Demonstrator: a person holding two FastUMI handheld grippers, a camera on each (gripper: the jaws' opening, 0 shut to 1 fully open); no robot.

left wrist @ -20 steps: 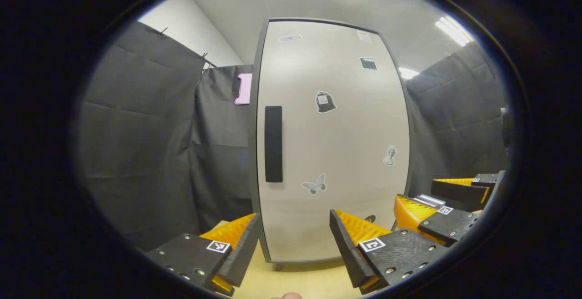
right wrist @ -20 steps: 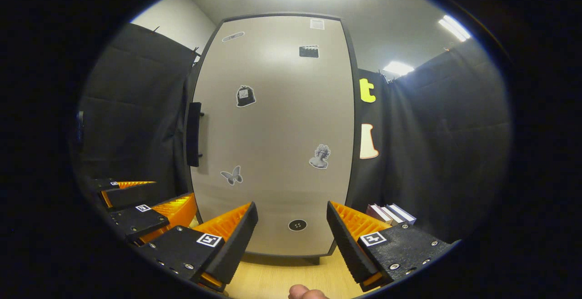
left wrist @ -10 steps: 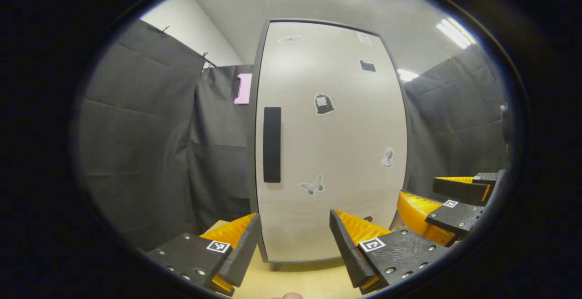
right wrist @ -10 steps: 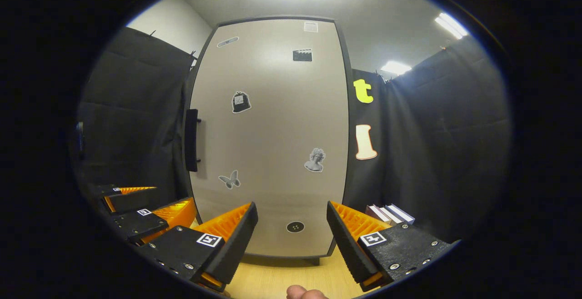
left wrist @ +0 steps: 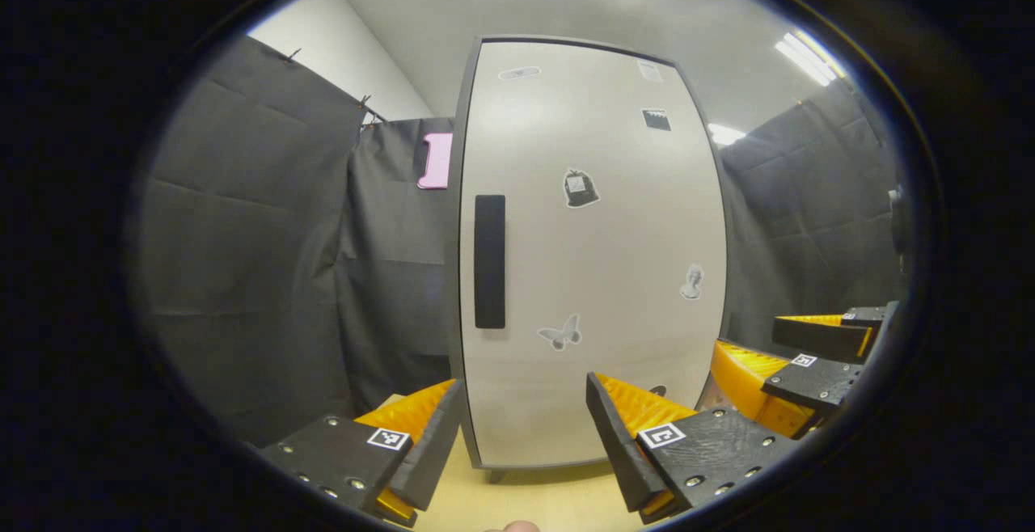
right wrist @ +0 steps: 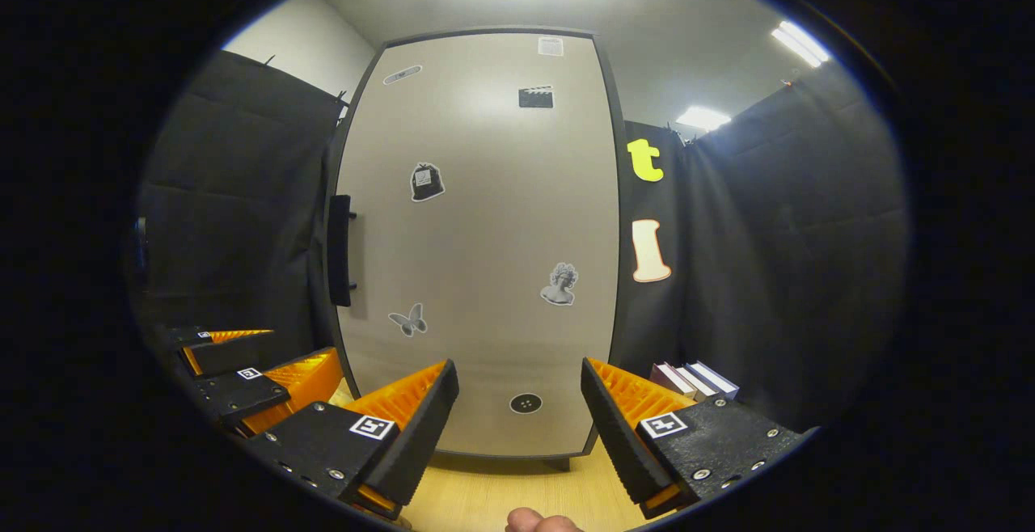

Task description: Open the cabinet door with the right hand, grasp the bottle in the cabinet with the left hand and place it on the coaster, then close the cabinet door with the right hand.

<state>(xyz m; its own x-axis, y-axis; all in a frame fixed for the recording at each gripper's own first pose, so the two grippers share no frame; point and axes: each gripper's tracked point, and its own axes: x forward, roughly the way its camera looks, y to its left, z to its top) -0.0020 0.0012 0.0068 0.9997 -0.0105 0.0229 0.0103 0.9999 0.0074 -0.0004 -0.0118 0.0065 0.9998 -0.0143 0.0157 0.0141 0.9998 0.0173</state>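
Observation:
A tall pale grey cabinet (left wrist: 614,273) (right wrist: 485,233) stands on the wooden table with its door closed flat. A black vertical handle (left wrist: 489,262) (right wrist: 340,251) sits on the door's left edge. My left gripper (left wrist: 525,427) is open in front of the door's lower part, nothing between its fingers. My right gripper (right wrist: 517,415) is open as well, facing the door's lower middle, and shows again at the right of the left gripper view (left wrist: 796,354). The left gripper appears at the lower left of the right gripper view (right wrist: 242,362). The shut door hides the cabinet's inside.
Several stickers dot the door. A few books (right wrist: 695,378) stand to the right of the cabinet. Light wooden tabletop (right wrist: 485,500) runs under both grippers up to the cabinet's foot. Black cloth walls close in on both sides.
Both views have shifted only slightly; the right gripper drifted a little to the right, so more of the wall right of the cabinet shows. The door stays closed and both grippers stay open.

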